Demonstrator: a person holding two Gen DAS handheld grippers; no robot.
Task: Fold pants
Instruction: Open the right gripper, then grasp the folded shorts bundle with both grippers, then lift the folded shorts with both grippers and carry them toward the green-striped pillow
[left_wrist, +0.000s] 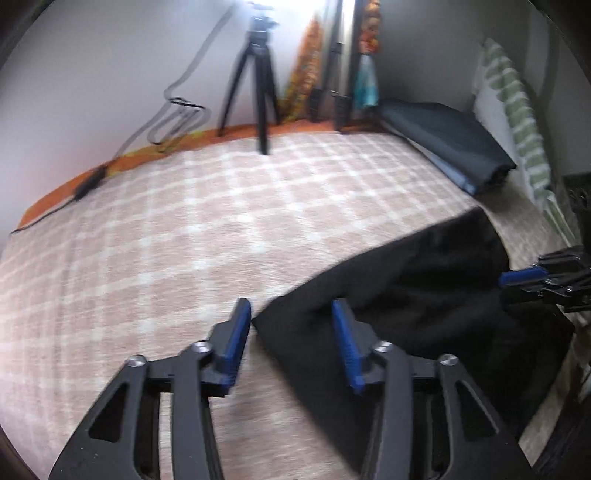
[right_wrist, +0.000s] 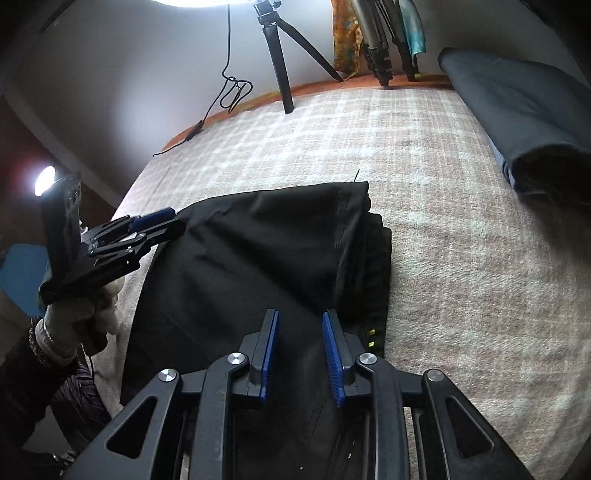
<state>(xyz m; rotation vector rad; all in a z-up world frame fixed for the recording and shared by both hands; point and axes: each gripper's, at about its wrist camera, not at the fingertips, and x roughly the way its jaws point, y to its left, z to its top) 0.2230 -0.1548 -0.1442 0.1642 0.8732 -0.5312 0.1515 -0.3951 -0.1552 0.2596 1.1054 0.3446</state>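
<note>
I see the black pants (right_wrist: 266, 243) lying folded on the checked bed (right_wrist: 443, 258). My left hand-held gripper (left_wrist: 291, 328) hangs parted at their corner, gripping nothing; my right hand-held gripper (right_wrist: 300, 347) stands apart above them, empty.

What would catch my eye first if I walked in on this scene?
Probably the black pants, folded in a heap on the pale checked blanket at the near side of the bed. Two blue-padded grippers stand open over them, the right gripper above the middle and the left gripper at a corner.
</note>
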